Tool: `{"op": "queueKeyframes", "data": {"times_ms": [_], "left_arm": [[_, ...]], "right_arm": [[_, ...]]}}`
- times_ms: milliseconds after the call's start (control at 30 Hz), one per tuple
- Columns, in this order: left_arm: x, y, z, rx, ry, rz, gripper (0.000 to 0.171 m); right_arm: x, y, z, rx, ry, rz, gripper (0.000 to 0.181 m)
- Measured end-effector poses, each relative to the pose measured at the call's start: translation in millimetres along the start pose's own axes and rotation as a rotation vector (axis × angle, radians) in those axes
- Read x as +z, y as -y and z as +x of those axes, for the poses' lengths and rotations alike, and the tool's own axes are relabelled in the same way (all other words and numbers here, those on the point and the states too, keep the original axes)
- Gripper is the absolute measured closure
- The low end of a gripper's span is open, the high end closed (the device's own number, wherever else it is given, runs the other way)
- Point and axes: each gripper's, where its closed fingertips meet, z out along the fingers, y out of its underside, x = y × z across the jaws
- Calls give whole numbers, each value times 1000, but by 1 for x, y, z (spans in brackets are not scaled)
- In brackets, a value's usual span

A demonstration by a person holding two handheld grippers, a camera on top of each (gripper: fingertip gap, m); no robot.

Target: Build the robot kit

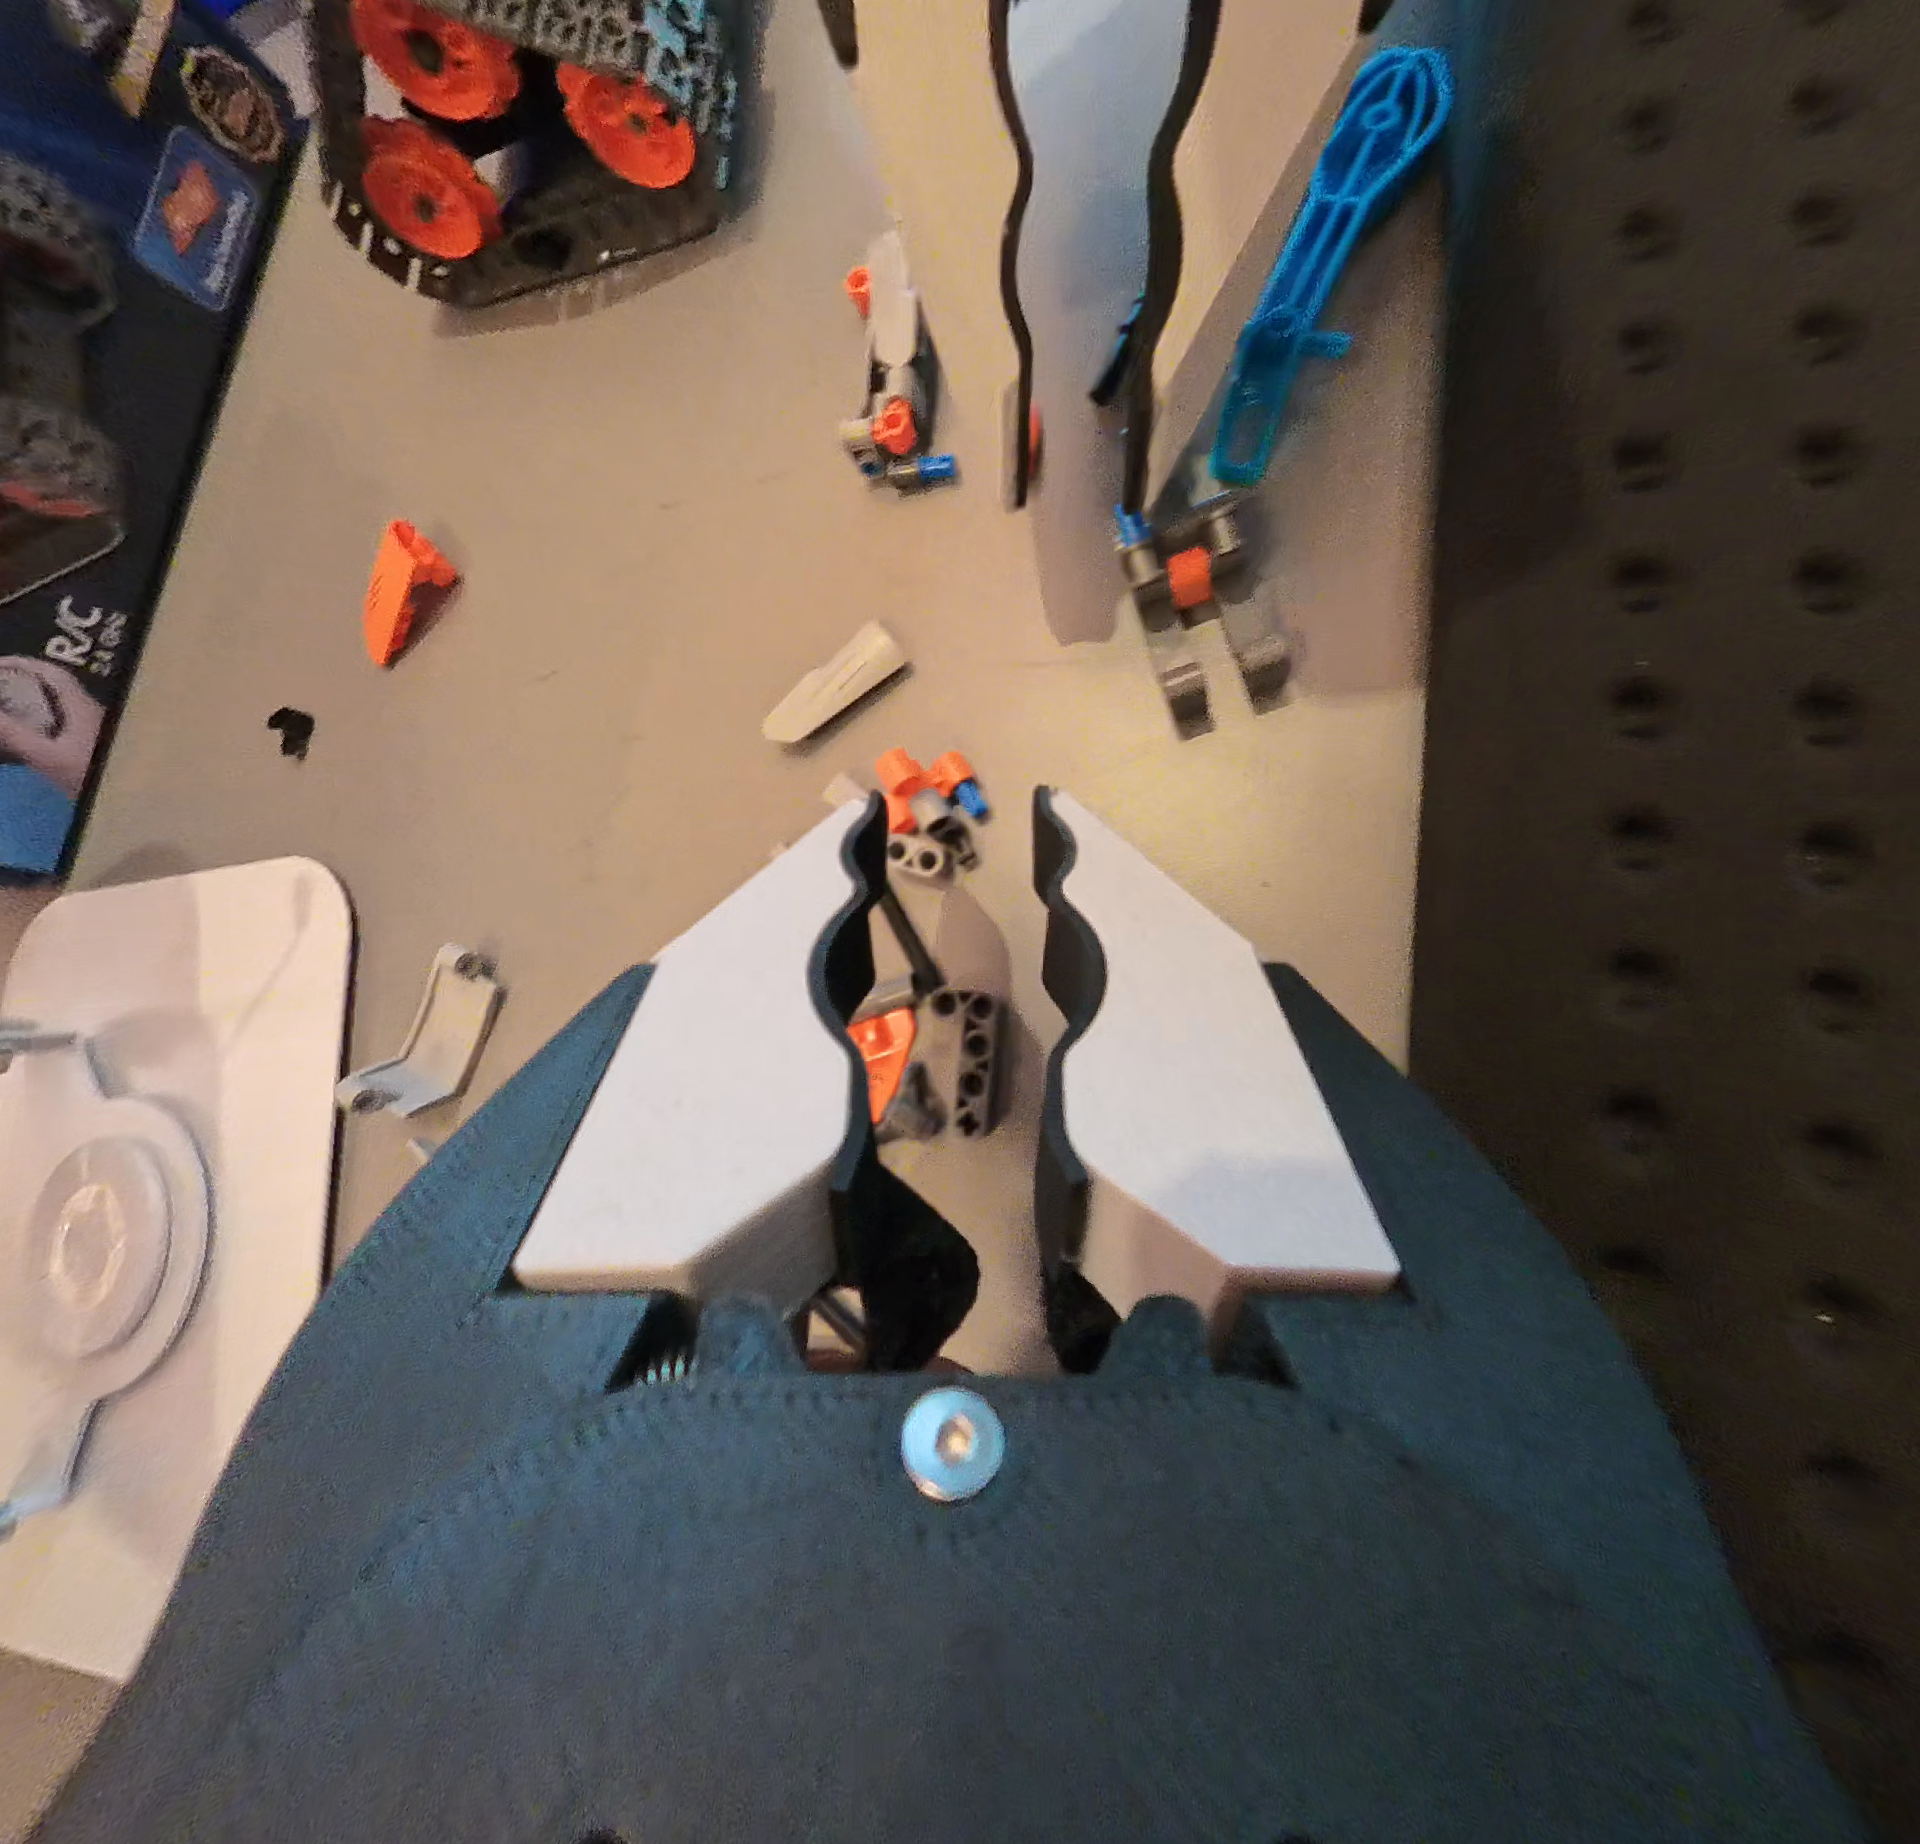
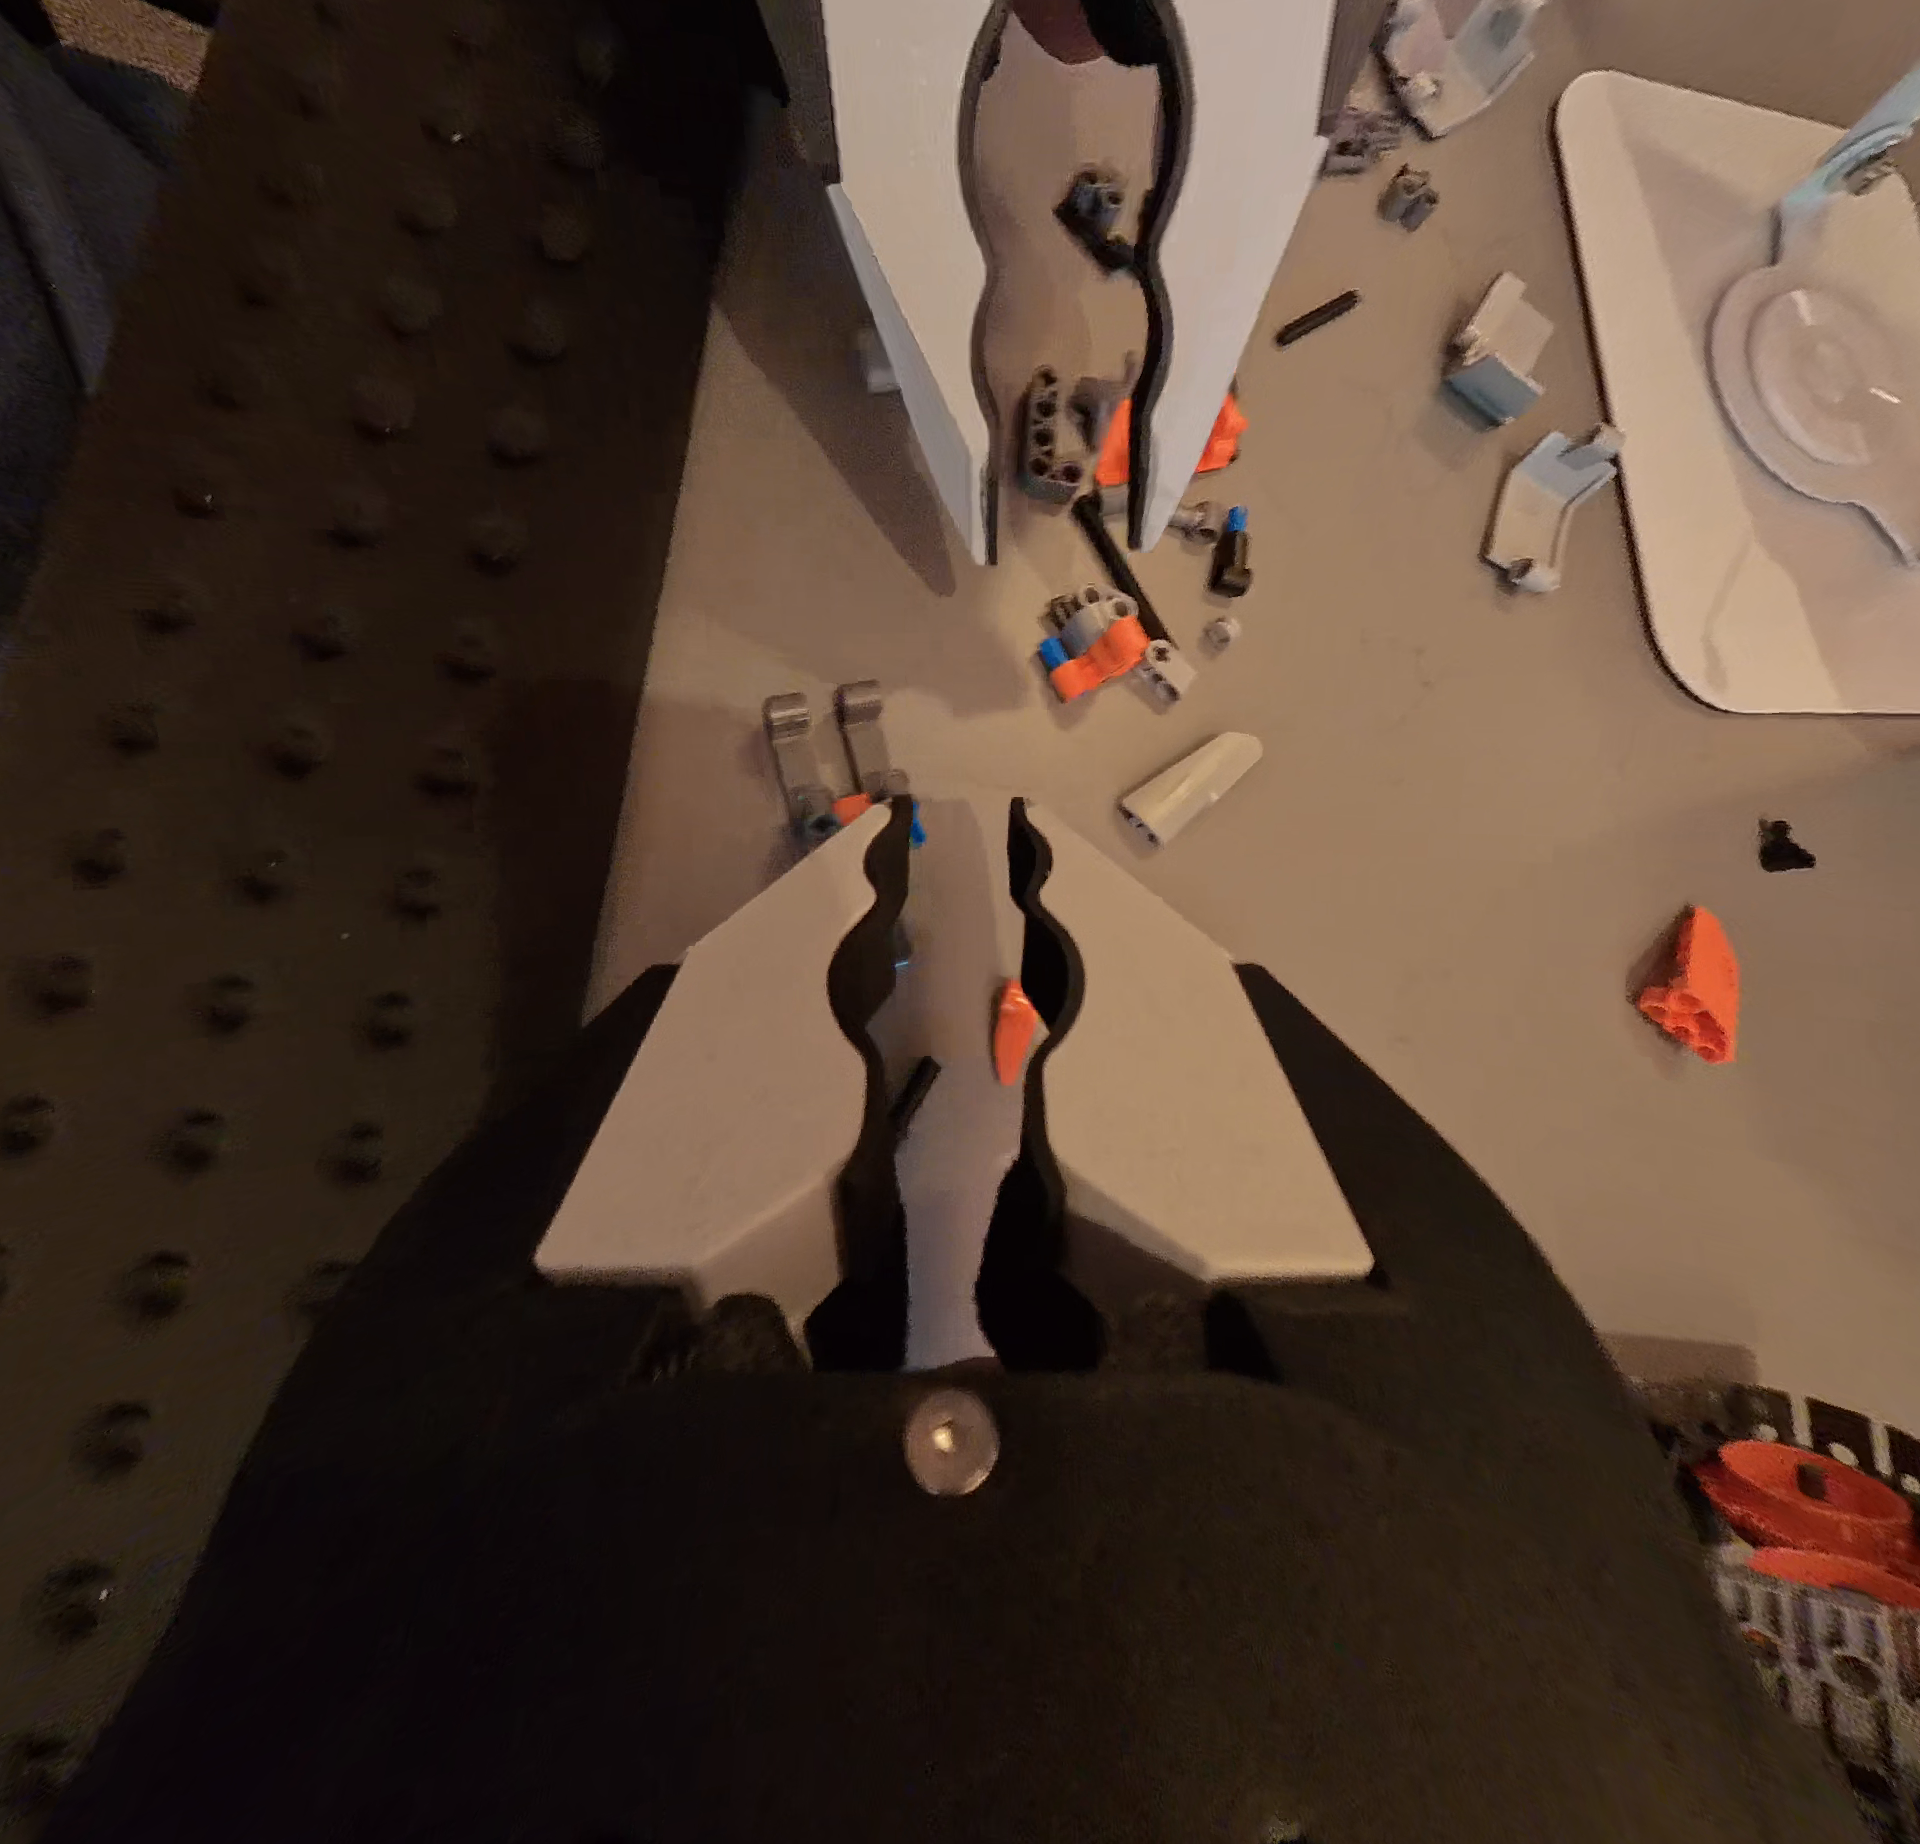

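Observation:
My left gripper [image 1: 956, 807] is open and hovers over a dark grey holed beam with an orange part [image 1: 935, 1056] that lies on the table between its fingers. It also shows in the right wrist view [image 2: 1065, 542], with the beam [image 2: 1049, 433] between its fingers. My right gripper [image 2: 961, 807] is open with a narrow gap and holds nothing. A small orange piece [image 2: 1013, 1046] and a black pin [image 2: 914, 1088] lie under it. A grey assembly with an orange bush [image 2: 821, 745] sits by its left fingertip. In the left wrist view the right gripper [image 1: 1081, 501] is just above that assembly [image 1: 1195, 599].
Between the grippers lie an orange, blue and grey connector cluster [image 1: 930, 786] and a light grey curved panel [image 1: 831, 688]. An orange wedge [image 1: 400, 589], a tracked vehicle with orange wheels [image 1: 520, 132], a printed box [image 1: 104, 340], a white tray [image 1: 260, 963], a blue tool [image 1: 1330, 256] and a dark studded board [image 1: 1662, 755] surround them. Left tips to right tips: about 6 centimetres. My right gripper's tips are some 6 centimetres from the small orange piece [image 2: 1013, 1046].

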Motion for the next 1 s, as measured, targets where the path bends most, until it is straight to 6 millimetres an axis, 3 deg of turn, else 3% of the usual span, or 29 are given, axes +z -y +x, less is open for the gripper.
{"op": "queueKeyframes", "data": {"times_ms": [167,400,700,800,833,900,1000], "left_arm": [[11,-10,-15,-39,51,-31,153],[26,-12,-10,-26,46,-57,166],[21,-1,-13,-80,33,20,171],[14,1,-27,-53,99,26,171],[11,3,-33,-48,117,28,171],[10,3,-39,-46,98,12,151],[26,-2,-36,-62,24,-48,140]], "right_arm": [[8,0,19,27,-35,-34,163],[19,0,26,16,-57,-61,163],[6,3,31,39,-109,-4,159],[1,-2,36,39,-141,-19,159],[-1,-5,39,43,-149,-24,159],[-6,-11,45,54,-172,-29,159],[-8,-13,46,79,-165,0,160]]}}
